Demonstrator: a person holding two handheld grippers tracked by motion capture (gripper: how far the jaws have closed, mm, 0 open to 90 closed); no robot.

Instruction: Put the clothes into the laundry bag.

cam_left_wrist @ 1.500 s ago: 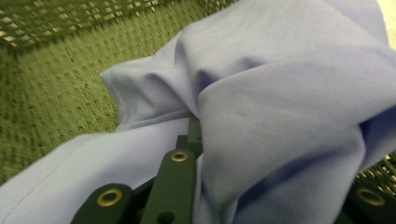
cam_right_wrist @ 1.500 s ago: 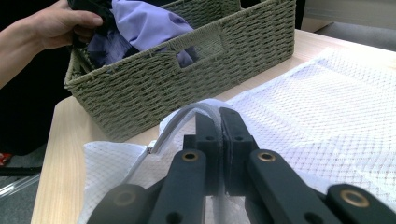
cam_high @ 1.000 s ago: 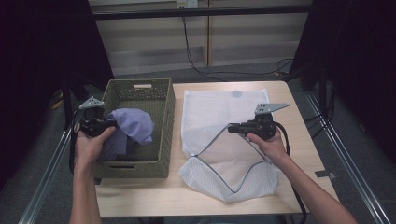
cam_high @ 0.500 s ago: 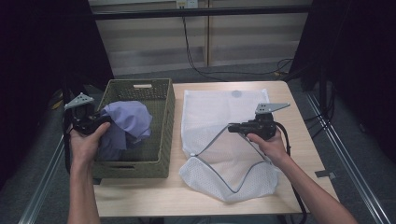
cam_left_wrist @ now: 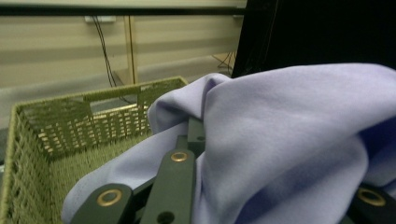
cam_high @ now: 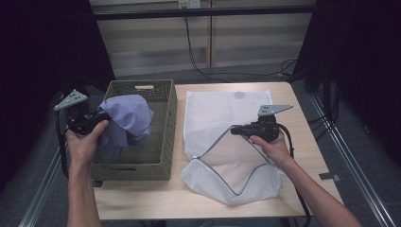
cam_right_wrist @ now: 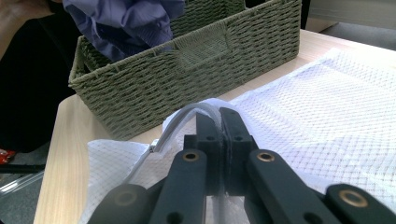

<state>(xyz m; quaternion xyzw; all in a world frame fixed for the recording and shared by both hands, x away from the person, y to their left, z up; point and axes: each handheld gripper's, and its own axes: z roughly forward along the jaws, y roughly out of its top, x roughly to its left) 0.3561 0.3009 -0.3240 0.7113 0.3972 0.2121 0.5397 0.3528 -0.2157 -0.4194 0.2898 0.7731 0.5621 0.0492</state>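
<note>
The left gripper (cam_high: 92, 124) has its jaws pinching a lilac cloth (cam_high: 126, 119), which hangs bunched over the left half of a woven green basket (cam_high: 163, 124). In the left gripper view the fabric (cam_left_wrist: 289, 140) drapes right over the jaws, so how deep the bite goes is hard to judge, though the cloth seems well gathered between them. The right gripper (cam_high: 238, 130) has its jaws pressed together on the zip edge of a white mesh laundry bag (cam_high: 222, 111), lifting one lip so the mouth gapes toward the person; the right gripper view shows the grey zip band (cam_right_wrist: 184, 122) caught between the jaws.

The step in hand looks like carrying the cloth from the basket across to the bag. To do it well, the cloth should come up until its lowest fold clears the basket's right wall before it travels sideways, otherwise the trailing end may catch on the weave and tip the basket. The right hand should keep the lip raised and taut, so the opening stays wide. The cloth is best fed in low end first and pushed deep before letting go.

The basket stands on the left of the wooden surface (cam_high: 142, 201), just beside the bag; apart from the cloth, its visible floor looks bare. The bag lies flat and appears to hold nothing.
</note>
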